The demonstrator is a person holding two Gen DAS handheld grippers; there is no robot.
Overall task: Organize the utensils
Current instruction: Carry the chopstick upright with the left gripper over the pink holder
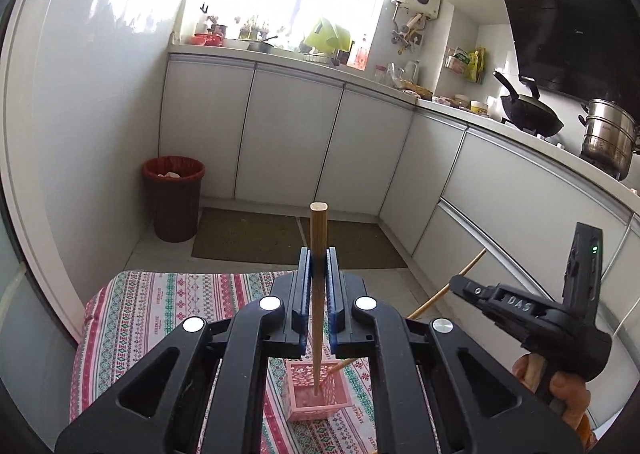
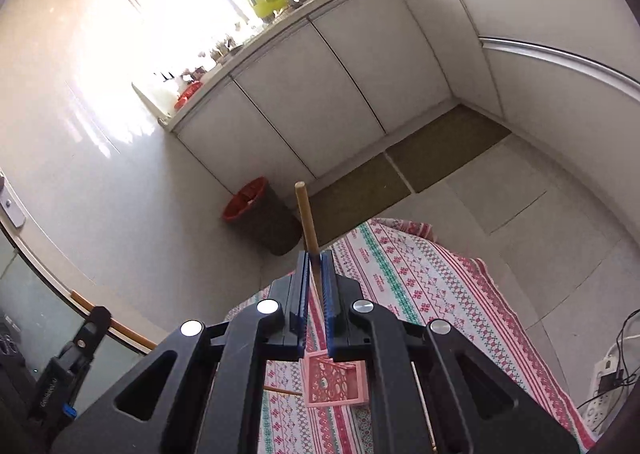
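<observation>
My left gripper [image 1: 319,254] is shut on a wooden chopstick [image 1: 319,230] that stands upright; its lower end reaches into the pink perforated holder [image 1: 318,390] on the patterned tablecloth [image 1: 168,318]. My right gripper [image 2: 316,256] is shut on a second wooden chopstick [image 2: 306,213], tilted, above the same pink holder [image 2: 334,382]. The right gripper [image 1: 454,284] also shows in the left wrist view at the right, with its chopstick [image 1: 472,264] slanting down toward the holder. The left gripper's body shows at the lower left of the right wrist view; its fingertips are hidden there.
A small table with the red, green and white cloth [image 2: 420,278] stands in a kitchen. A red-lined bin [image 1: 174,197] stands by the wall. White cabinets [image 1: 288,137], floor mats [image 1: 248,234], a wok [image 1: 530,113] and a steel pot [image 1: 608,137] lie beyond. A power strip [image 2: 604,382] lies on the floor.
</observation>
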